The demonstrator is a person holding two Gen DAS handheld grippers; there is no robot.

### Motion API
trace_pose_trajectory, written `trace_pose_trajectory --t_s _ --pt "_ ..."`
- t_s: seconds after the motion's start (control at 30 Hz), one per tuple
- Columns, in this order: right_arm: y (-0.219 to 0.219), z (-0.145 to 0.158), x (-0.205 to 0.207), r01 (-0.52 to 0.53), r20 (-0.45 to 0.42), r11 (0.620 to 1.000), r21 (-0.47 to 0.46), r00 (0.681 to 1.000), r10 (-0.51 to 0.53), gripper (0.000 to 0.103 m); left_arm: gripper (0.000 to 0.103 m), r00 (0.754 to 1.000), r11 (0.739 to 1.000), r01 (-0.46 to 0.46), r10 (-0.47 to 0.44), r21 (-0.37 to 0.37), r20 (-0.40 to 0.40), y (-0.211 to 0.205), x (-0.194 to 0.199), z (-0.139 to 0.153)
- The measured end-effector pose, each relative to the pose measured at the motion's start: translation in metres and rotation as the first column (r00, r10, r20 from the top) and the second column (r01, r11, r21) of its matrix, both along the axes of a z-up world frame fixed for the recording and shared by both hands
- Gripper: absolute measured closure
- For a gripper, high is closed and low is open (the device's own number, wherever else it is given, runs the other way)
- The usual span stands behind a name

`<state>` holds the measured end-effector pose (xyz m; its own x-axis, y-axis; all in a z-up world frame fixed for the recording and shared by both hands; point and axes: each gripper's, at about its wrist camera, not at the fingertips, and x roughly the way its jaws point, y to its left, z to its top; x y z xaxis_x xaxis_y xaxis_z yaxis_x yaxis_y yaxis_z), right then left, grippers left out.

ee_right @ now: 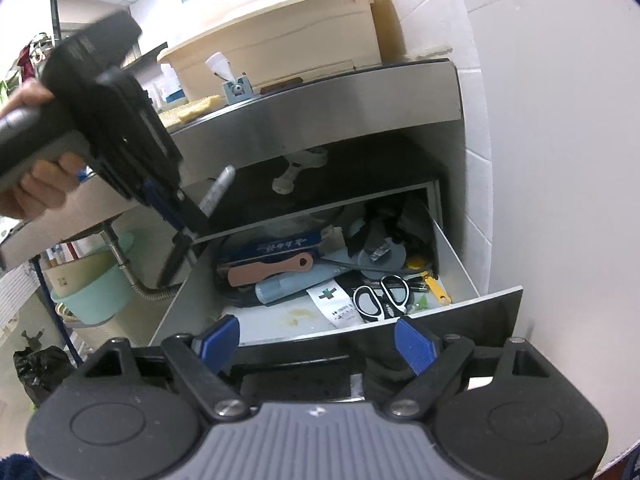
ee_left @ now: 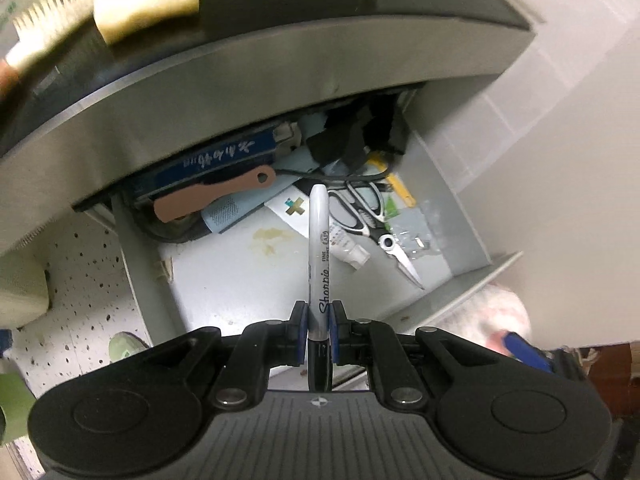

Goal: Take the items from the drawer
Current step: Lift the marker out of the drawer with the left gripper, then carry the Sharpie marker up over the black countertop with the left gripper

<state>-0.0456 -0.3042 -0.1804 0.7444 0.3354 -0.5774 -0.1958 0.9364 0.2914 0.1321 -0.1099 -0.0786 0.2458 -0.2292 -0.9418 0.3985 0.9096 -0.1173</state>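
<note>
While the drawer (ee_right: 460, 264) stands pulled out under the steel tabletop (ee_right: 320, 100), a Sharpie marker (ee_left: 319, 256) is held by the left gripper (ee_left: 319, 322); jaws closed on the barrel near its black cap end, the grey end pointing forward over the drawer

Right gripper (ee_right: 316, 340) is seen in front of the drawer's front panel, jaws spread wide, blue pads (ee_right: 412, 342) bare, nothing gripped

Left gripper with the marker is also seen from the right wrist view at upper left, raised above the drawer's left side, near the tabletop edge

Drawer contents, seen from the left wrist view: scissors (ee_left: 370, 216) with black-and-white handles near the right wall, blades toward the front right corner; small white tube (ee_left: 348, 248) just left of them; pink-brown handle (ee_left: 216, 196) at the back left, lying over a dark blue box (ee_left: 216, 156); black clutter (ee_left: 356, 136) at the back right

Sponge (ee_left: 148, 0) and brush (ee_left: 60, 12) are seen on the tabletop, blurred
</note>
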Motion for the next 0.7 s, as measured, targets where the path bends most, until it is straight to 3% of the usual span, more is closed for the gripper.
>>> trace_pose_trajectory --t_s 0.37,0.7 --pt "-0.002 0.006 -0.008 0.001 0.027 1.000 0.024 1.000 -0.001 0.018 0.092 0.995 0.999 -0.024 0.028 -0.041 0.091 -0.013 -0.006 0.095" --pt "-0.009 0.008 -0.011 0.010 0.042 0.999 0.037 0.999 -0.011 0.018 0.092 0.984 0.995 -0.072 0.060 0.068 0.167 -0.051 0.067 0.142"
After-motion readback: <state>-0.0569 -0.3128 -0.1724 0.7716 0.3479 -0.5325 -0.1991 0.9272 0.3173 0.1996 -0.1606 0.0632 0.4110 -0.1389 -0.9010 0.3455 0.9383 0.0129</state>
